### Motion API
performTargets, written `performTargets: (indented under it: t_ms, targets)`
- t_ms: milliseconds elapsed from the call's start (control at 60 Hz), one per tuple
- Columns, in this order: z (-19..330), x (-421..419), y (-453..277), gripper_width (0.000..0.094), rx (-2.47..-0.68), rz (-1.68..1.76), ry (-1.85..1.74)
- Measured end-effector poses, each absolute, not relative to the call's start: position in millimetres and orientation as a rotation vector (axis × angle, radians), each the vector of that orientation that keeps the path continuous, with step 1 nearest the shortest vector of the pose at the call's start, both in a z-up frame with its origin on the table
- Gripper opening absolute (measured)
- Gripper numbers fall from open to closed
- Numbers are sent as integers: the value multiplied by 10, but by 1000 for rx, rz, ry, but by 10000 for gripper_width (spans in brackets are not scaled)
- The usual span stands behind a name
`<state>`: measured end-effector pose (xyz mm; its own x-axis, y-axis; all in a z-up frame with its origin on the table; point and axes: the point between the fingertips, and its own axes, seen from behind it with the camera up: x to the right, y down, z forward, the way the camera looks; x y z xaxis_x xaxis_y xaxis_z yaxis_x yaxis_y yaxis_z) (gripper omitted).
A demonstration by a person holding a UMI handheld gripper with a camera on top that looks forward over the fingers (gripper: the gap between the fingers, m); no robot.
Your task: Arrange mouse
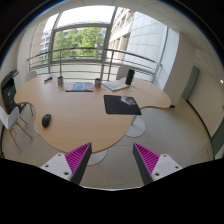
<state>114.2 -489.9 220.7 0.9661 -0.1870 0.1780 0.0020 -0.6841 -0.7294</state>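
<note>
Gripper view: gripper [112, 160] held high above desk [80, 115], fingers apart, empty. Mouse [46, 120] untouched, well apart from mousepad [121, 103]. Approach, grasp, placement all pending.

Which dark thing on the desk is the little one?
The mouse, alone near the desk's left end. The mouse pad is bigger, flat, square.

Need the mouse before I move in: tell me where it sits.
The mouse lies on the wooden desk, near its left edge, far ahead of the open gripper and well left of the black mousepad.
</note>
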Motion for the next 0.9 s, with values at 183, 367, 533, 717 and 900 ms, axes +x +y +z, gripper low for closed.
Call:
performTargets:
  t_ms: [183,367,533,717,900]
  targets:
    - [1824,908,-4990,843,-2353,-257,131]
    - [1133,257,-5059,840,-2392,-156,107]
    - [642,-722,-4657,844,-2378,-66,85]
    - [352,-1843,-3602,842,-2308,34,79]
    - [87,-2394,-2520,832,-2263,6,15]
